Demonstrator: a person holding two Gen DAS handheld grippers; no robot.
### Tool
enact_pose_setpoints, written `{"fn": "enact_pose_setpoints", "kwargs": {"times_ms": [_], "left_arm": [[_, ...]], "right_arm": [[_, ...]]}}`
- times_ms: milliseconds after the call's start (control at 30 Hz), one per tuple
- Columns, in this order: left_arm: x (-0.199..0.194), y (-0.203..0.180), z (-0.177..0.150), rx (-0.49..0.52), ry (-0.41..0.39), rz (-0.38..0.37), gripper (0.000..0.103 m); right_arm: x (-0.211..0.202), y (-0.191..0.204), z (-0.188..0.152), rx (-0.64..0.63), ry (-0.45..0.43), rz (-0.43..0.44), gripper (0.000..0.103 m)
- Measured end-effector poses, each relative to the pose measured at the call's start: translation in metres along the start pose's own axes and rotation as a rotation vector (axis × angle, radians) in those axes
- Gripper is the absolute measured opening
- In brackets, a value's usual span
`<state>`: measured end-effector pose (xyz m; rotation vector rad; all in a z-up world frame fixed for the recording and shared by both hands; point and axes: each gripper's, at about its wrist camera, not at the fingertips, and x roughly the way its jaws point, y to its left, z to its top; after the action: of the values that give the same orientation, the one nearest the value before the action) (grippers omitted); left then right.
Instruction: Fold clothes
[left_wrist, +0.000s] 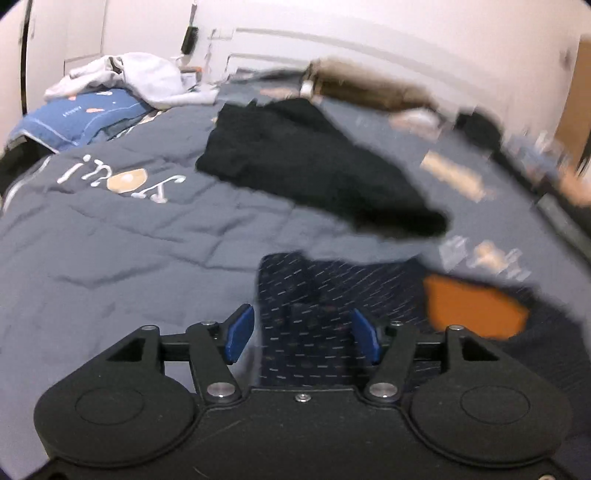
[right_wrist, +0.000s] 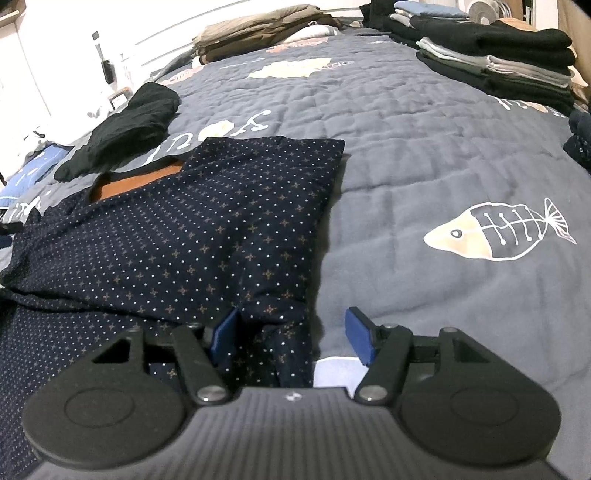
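Note:
A navy dotted shirt with an orange inner collar lies partly folded on the grey quilt. My right gripper is open at the shirt's near right corner, with cloth bunched between its blue pads. In the left wrist view, blurred by motion, my left gripper is open over the same shirt; the orange collar is to its right.
A black garment lies beyond the shirt, also in the left wrist view. Folded stacks sit at the far right and brown ones by the headboard. A white heap and blue pillow lie far left.

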<state>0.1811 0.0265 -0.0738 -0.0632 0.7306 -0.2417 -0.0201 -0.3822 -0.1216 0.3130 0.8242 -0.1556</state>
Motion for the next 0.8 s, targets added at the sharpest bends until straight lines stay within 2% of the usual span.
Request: {"fn": "enact_pose_setpoints", "kwargs": {"times_ms": [33, 67, 100, 233, 300, 333, 433, 567, 633, 700, 767, 800], "left_arm": [[0.006, 0.0, -0.002, 0.004, 0.01, 0.009, 0.052], [0.008, 0.002, -0.004, -0.005, 0.016, -0.016, 0.036], [0.006, 0.006, -0.005, -0.021, 0.025, -0.051, 0.01], [-0.009, 0.01, 0.001, -0.057, -0.062, -0.07, 0.009], [-0.013, 0.007, 0.003, -0.042, -0.093, -0.059, 0.01], [-0.014, 0.005, 0.004, -0.036, -0.09, -0.051, 0.01], [-0.011, 0.001, 0.0, -0.021, -0.006, -0.008, 0.013], [-0.023, 0.0, -0.009, 0.02, -0.052, -0.02, 0.015], [-0.021, -0.002, -0.01, 0.041, -0.009, -0.042, 0.019], [-0.017, -0.005, -0.013, 0.072, 0.008, -0.019, 0.02], [-0.018, -0.005, -0.016, 0.076, -0.01, -0.028, 0.019], [-0.02, -0.003, -0.016, 0.065, -0.021, -0.038, 0.009]], "right_arm": [[0.0, 0.0, 0.0, -0.001, 0.0, 0.0, 0.063], [0.0, -0.001, 0.0, 0.0, 0.0, 0.001, 0.063], [0.001, -0.001, 0.0, 0.001, 0.0, 0.002, 0.063], [0.0, 0.0, -0.001, -0.004, -0.002, 0.0, 0.064], [0.0, 0.0, -0.001, -0.006, -0.003, 0.0, 0.064], [0.0, 0.0, -0.001, -0.006, -0.003, 0.0, 0.064], [0.0, 0.0, -0.002, -0.008, -0.004, 0.0, 0.064], [0.0, 0.0, -0.001, -0.005, -0.003, 0.0, 0.064], [0.001, 0.001, -0.001, -0.006, -0.003, -0.003, 0.064], [0.001, 0.001, -0.001, -0.007, -0.003, -0.005, 0.064], [0.001, 0.002, -0.001, -0.006, -0.004, -0.005, 0.064], [0.001, 0.002, -0.001, -0.004, -0.003, -0.005, 0.064]]}}
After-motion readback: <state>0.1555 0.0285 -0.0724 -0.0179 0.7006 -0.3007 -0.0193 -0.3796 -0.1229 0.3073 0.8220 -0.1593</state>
